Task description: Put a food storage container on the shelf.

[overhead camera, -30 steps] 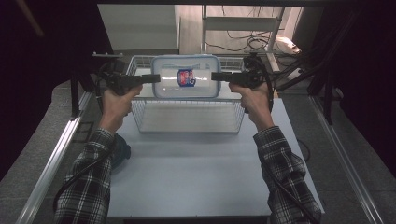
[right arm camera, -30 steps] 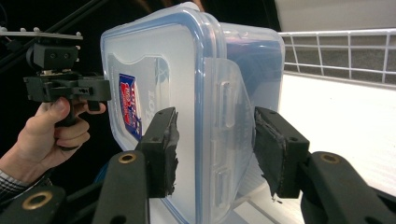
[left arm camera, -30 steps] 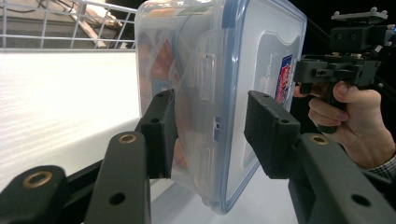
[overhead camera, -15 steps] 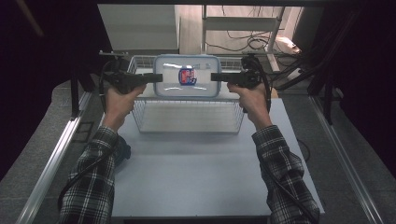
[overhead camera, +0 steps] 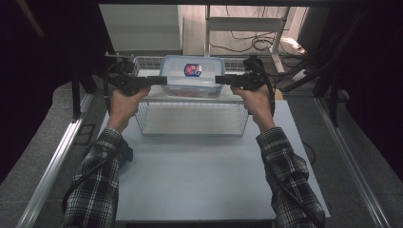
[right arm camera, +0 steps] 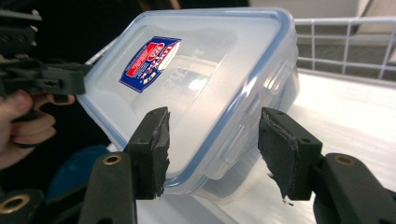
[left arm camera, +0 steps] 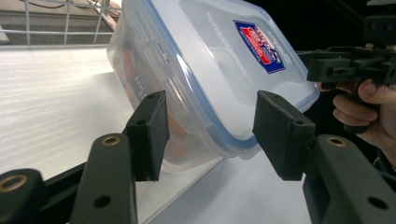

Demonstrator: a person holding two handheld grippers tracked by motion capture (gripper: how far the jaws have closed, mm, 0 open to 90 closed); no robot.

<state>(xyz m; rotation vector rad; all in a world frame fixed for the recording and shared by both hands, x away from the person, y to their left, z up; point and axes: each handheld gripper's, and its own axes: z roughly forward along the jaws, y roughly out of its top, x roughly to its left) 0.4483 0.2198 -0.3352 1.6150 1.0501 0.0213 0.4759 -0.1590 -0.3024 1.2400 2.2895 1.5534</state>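
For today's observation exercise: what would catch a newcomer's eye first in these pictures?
First, the clear lidded container with its red and blue label, held up over the far part of the wire basket. The left tool and right tool flank its two ends, jaws open around its edges. Plaid sleeves reach in from below.

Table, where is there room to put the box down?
The near table between the two sleeves is bare, up to the wire basket. Inside the basket looks free too. The far edge is crowded: the container and both grippers sit there.
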